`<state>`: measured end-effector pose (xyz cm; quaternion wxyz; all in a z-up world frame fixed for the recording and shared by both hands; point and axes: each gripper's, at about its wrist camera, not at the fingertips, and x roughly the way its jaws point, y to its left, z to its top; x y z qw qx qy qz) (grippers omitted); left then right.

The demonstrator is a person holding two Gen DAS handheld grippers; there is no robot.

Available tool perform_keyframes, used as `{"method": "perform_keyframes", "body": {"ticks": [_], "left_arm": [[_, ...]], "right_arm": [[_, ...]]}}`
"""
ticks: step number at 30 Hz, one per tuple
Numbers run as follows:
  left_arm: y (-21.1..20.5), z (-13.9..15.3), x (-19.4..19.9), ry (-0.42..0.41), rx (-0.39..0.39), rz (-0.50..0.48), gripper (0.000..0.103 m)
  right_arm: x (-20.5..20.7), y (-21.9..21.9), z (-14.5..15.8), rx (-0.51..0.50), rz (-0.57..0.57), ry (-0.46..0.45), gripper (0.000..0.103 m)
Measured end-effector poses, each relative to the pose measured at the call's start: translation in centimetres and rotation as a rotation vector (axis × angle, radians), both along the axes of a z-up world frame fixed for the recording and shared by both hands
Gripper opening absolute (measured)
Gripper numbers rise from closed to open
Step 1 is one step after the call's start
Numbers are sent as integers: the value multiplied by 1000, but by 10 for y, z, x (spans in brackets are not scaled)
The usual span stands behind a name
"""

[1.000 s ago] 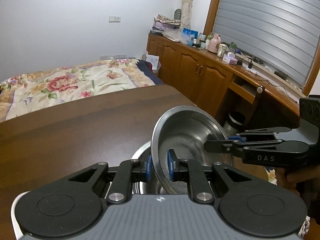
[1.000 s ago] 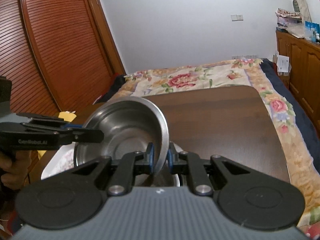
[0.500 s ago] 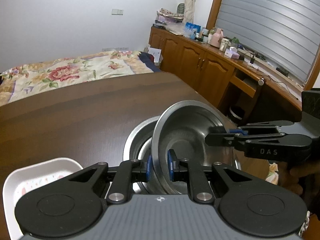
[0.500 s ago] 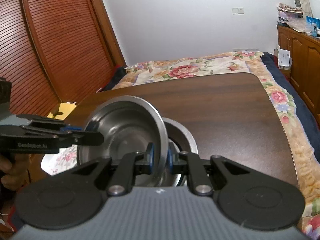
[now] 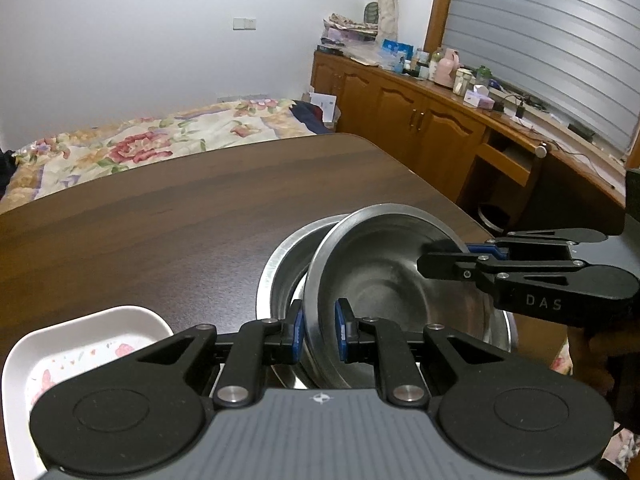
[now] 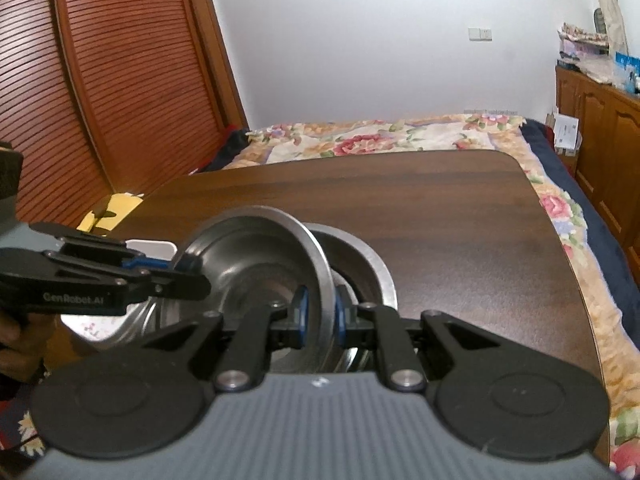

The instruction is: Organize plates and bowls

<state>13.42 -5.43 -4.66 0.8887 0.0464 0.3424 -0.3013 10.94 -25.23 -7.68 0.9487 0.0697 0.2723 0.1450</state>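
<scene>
from left to right i count one white floral plate (image 5: 76,350) cut off at the frame edge, then two steel bowls on the bench (image 5: 168,216). the tilted upper bowl (image 5: 384,280) sits partly in the lower bowl (image 5: 286,270), hiding most of it. my left hand-held gripper (image 5: 319,334) and right hand-held gripper (image 6: 319,312) each clamp its rim.

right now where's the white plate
In the left wrist view the white plate sits on the table at lower left, left of the steel bowls.
</scene>
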Motion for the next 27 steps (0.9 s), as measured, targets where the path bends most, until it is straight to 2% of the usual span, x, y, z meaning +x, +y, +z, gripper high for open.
{"method": "perform_keyframes", "body": {"ticks": [6, 16, 27], "left_arm": [[1, -7, -2, -1, -6, 22, 18], [-4, -5, -9, -35, 16, 36, 18], [-2, -5, -8, -50, 1, 54, 18]], "right_arm": [[-6, 4, -7, -32, -37, -91, 15], [-6, 9, -13, -84, -53, -133, 16], [-4, 13, -12, -120, -46, -139, 17]]}}
